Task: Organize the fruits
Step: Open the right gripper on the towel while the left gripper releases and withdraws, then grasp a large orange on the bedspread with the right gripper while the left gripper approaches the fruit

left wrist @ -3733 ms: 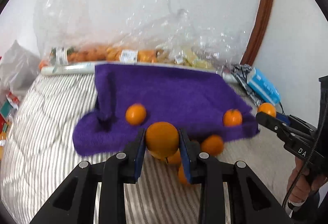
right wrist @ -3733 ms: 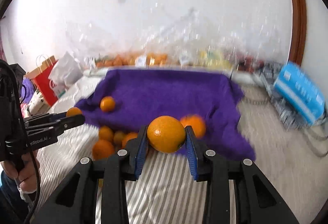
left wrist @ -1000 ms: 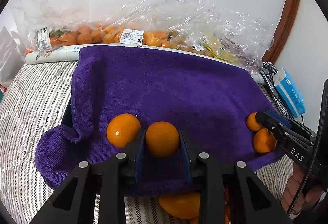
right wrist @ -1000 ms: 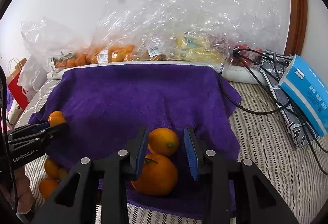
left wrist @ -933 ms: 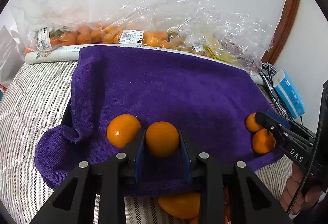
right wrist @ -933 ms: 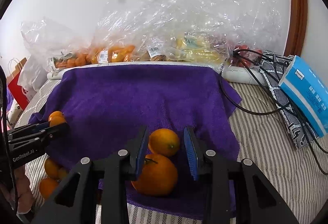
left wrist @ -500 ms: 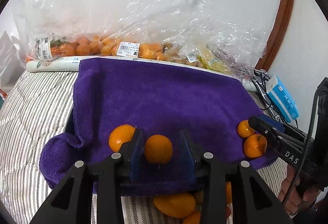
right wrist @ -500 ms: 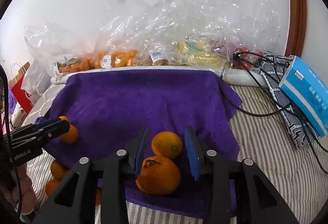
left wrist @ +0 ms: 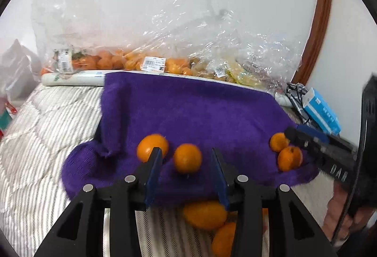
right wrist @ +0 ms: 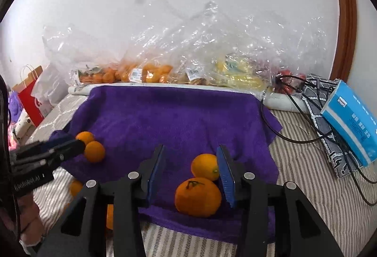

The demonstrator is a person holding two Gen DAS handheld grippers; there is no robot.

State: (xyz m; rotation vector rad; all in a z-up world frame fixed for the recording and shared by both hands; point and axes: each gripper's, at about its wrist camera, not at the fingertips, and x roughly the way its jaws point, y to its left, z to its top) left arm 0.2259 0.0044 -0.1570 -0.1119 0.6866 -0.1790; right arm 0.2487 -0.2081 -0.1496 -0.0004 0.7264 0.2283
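A purple towel [left wrist: 200, 111] lies on the striped bed, also in the right wrist view [right wrist: 169, 115]. My left gripper [left wrist: 187, 174] is open above the towel's near edge; one orange [left wrist: 187, 158] lies free between its fingers, another orange [left wrist: 152, 147] just left. My right gripper [right wrist: 191, 172] is open; a large orange [right wrist: 198, 197] and a smaller one [right wrist: 204, 166] lie on the towel between and below its fingers. The same pair shows at the right in the left wrist view [left wrist: 286, 151]. Loose oranges [left wrist: 205, 214] lie on the bed below the towel.
Clear plastic bags of fruit [right wrist: 179, 64] line the wall behind the towel. A blue tissue box [right wrist: 351, 115] and black cables [right wrist: 294, 115] lie at the right. A red paper bag [right wrist: 30, 97] stands at the left. The striped bedspread [left wrist: 42, 139] surrounds the towel.
My left gripper opened and let go of its orange, which now lies on the towel. Both grippers opened wider and drew back from the towel.
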